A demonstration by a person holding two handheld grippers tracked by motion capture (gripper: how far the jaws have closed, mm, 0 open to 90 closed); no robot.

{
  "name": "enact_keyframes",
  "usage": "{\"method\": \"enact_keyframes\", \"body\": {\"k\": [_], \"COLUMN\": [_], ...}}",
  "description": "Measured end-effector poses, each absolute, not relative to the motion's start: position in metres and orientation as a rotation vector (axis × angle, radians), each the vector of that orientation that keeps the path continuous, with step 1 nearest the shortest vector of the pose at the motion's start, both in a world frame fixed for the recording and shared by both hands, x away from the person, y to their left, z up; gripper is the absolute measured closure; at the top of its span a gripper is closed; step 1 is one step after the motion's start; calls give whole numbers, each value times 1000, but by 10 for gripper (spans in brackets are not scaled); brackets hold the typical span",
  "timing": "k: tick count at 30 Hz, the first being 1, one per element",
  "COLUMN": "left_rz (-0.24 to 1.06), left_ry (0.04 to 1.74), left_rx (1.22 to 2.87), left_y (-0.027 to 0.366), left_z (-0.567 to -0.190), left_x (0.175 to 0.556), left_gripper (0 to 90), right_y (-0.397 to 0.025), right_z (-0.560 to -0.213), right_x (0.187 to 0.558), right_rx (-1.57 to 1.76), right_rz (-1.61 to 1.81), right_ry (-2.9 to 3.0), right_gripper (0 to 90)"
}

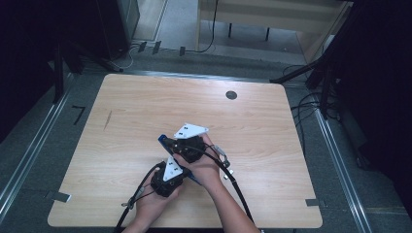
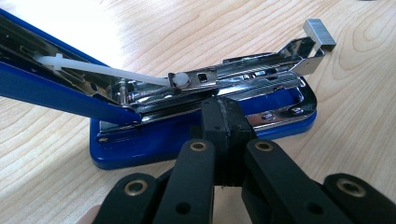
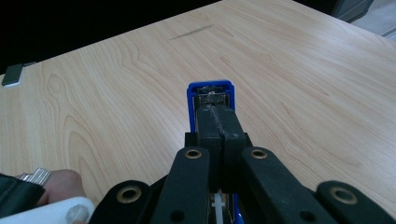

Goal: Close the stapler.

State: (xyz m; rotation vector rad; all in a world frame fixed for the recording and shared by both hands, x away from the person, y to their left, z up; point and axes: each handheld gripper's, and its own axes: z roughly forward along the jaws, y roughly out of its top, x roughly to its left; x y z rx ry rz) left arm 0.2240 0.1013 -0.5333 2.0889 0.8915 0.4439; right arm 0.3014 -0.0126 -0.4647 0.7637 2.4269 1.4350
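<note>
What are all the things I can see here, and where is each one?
stapler: one, blue with shiny metal insides, opened up, on the near middle of the table between the two tongs.
table: one, light wood, under everything.
round cap: one, dark grey, set in the table top near its far edge.
tape strips: two, grey, at the table's near corners.
left tongs: one pair, black, shut, pressed against the stapler's metal rail.
right tongs: one pair, black, shut, tips together at the stapler's blue end.
hands: two, each holding one pair of tongs.
</note>
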Motion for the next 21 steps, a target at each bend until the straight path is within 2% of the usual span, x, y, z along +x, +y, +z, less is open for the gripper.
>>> {"method": "enact_keyframes", "body": {"k": [21], "left_rz": [446], "left_ry": [889], "left_rx": [2093], "left_y": [101], "left_z": [-533], "left_x": [224], "left_gripper": [900], "right_y": [-3], "right_z": [-473], "right_x": [312], "right_rx": [769], "right_rz": [1426], "right_ry": [2469], "right_gripper": [900]}}
